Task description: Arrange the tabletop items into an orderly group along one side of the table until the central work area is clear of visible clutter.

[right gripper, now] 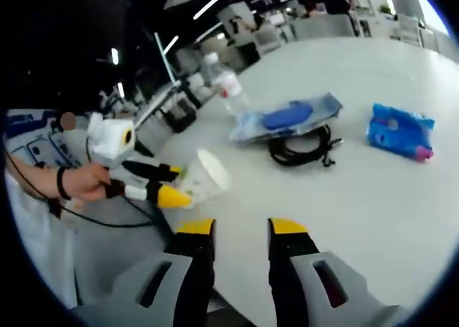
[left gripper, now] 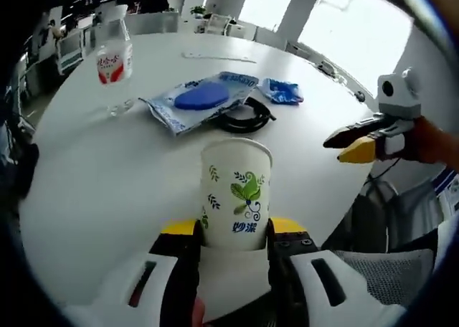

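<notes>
A white paper cup point(left gripper: 237, 194) with green leaf print sits upright between the jaws of my left gripper point(left gripper: 235, 230), which is shut on its lower half. The right gripper view has that cup point(right gripper: 205, 176) tilted at the table's near edge, held by the left gripper point(right gripper: 161, 185) in a person's hand point(right gripper: 86, 181). My right gripper point(right gripper: 241, 230) is open over the near table edge with nothing between its jaws; it also shows as the right gripper point(left gripper: 356, 145) off the table's right edge. On the table lie a water bottle point(left gripper: 113, 58), a blue flat package point(left gripper: 203, 97), a black cable coil point(left gripper: 247, 116) and a blue packet point(left gripper: 281, 90).
The round white table point(left gripper: 107, 169) has bare surface to the left of the cup. A thin white strip point(left gripper: 215, 57) lies near the far edge. Chairs and desks stand beyond. In the right gripper view the bottle point(right gripper: 226, 87), package point(right gripper: 287, 117), cable point(right gripper: 301, 149) and packet point(right gripper: 400, 132) lie ahead.
</notes>
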`<state>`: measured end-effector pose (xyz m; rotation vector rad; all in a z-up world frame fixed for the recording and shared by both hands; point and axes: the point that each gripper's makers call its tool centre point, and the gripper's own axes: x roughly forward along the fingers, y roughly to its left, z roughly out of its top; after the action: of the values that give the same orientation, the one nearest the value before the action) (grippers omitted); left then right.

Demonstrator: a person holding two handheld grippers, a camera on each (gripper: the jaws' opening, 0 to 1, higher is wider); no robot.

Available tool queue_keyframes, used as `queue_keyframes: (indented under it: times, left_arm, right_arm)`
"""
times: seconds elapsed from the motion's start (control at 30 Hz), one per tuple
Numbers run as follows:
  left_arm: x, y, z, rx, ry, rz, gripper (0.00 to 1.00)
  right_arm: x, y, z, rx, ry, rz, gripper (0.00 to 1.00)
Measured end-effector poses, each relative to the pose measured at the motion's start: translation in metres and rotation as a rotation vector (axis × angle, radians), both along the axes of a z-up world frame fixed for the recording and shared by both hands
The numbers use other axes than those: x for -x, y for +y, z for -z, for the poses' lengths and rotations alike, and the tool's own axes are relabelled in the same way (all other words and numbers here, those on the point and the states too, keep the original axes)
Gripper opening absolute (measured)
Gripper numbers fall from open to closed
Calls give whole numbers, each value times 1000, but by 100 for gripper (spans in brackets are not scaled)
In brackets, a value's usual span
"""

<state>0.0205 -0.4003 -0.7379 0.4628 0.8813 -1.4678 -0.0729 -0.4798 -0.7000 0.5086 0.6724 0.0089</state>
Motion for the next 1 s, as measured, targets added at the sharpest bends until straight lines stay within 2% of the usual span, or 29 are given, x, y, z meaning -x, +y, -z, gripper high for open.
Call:
queue_keyframes:
  times: [0.1, 0.47, 1.0]
  left_arm:
    - [6, 0, -4, 6, -45, 65, 35]
    - [28, 2, -8, 33, -77, 185, 35]
    - [52, -2, -15, 69, -133, 350, 36]
  right_arm:
    - [-11, 7, -5, -11, -21, -31, 27]
    - [-32, 29, -9, -52, -51, -114, 28]
    - [-30, 55, -10, -137, -58, -225, 26]
